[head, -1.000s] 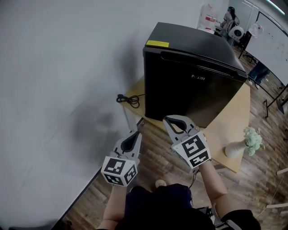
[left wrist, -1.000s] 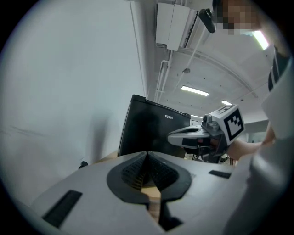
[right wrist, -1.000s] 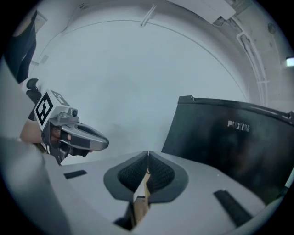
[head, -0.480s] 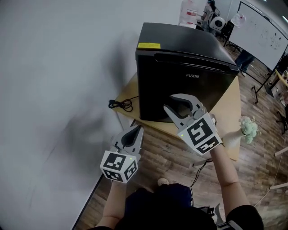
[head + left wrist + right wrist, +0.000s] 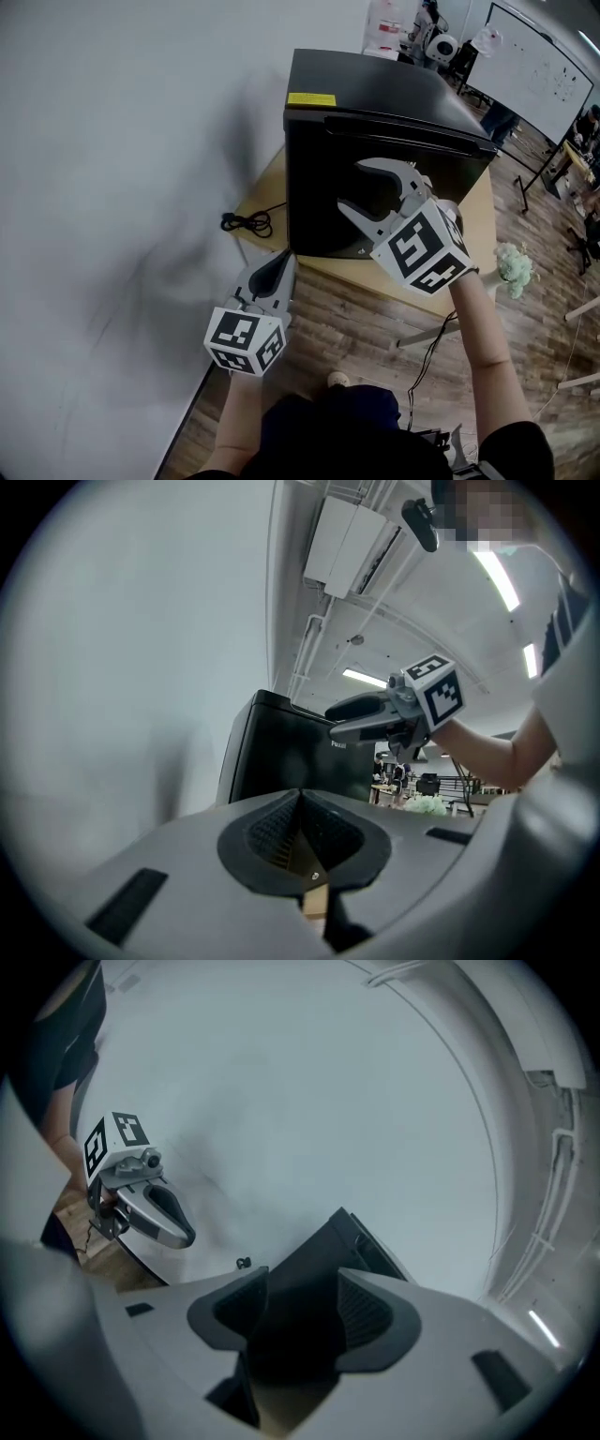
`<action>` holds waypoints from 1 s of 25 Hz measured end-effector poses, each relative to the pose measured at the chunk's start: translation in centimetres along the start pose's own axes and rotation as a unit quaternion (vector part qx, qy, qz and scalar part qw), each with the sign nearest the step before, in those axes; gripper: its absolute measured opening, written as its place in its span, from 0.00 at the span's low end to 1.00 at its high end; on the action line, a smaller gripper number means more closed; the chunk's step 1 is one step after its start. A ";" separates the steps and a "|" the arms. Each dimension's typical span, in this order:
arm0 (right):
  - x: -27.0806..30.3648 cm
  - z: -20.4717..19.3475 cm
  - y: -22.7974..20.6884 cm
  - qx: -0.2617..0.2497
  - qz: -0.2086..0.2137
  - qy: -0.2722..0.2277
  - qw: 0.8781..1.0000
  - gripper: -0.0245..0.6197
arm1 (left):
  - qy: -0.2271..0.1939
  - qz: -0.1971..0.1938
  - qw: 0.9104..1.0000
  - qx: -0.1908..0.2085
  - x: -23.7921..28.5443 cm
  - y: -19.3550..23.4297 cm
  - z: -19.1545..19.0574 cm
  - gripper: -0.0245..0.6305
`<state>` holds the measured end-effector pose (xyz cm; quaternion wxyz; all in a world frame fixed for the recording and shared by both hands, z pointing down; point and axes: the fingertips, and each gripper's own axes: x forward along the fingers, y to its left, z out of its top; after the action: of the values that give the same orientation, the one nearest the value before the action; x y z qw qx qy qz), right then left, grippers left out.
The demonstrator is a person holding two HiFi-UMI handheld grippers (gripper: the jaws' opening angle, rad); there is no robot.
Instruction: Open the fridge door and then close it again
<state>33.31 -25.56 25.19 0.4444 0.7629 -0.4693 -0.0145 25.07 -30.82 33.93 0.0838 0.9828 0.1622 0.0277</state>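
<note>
The right gripper (image 5: 352, 186), whose jaws have just been opening with nothing between them, hangs before the shut door of the black box-shaped fridge (image 5: 375, 89) and hides its middle. The left gripper (image 5: 284, 255), jaws pressed together and empty, is low on the left. The fridge faces us on a pale wooden table (image 5: 375, 274), with the white wall (image 5: 112, 141) close on its left.

This looks like an office or lab workroom. A large whiteboard (image 5: 544, 61) stands on a frame by a plain white wall (image 5: 122, 141), over a wood-plank floor (image 5: 356, 328). The open ceiling shows a boxy duct (image 5: 352, 541), pipes (image 5: 305, 658) and strip lights (image 5: 497, 578). A small black fridge (image 5: 375, 84) sits on a low wooden desk (image 5: 258, 197).
</note>
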 end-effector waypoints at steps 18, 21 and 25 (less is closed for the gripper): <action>5.6 -1.7 -5.6 -0.164 -0.038 0.168 0.971 0.32 | -0.008 0.062 0.998 -0.023 -1.1 5.1 -0.5 0.05; 5.9 -2.5 -5.3 -0.206 -0.049 0.213 0.954 0.33 | -0.004 0.061 0.998 -0.033 -0.7 5.1 -1.4 0.05; 6.0 -2.4 -5.4 -0.183 -0.049 0.215 0.958 0.31 | 0.007 0.053 0.998 -0.043 -0.3 4.6 -2.7 0.05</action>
<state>41.52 -27.50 25.25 0.6659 0.6756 -0.3137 0.0423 26.05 -34.80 37.40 0.1236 0.9853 0.1087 0.0461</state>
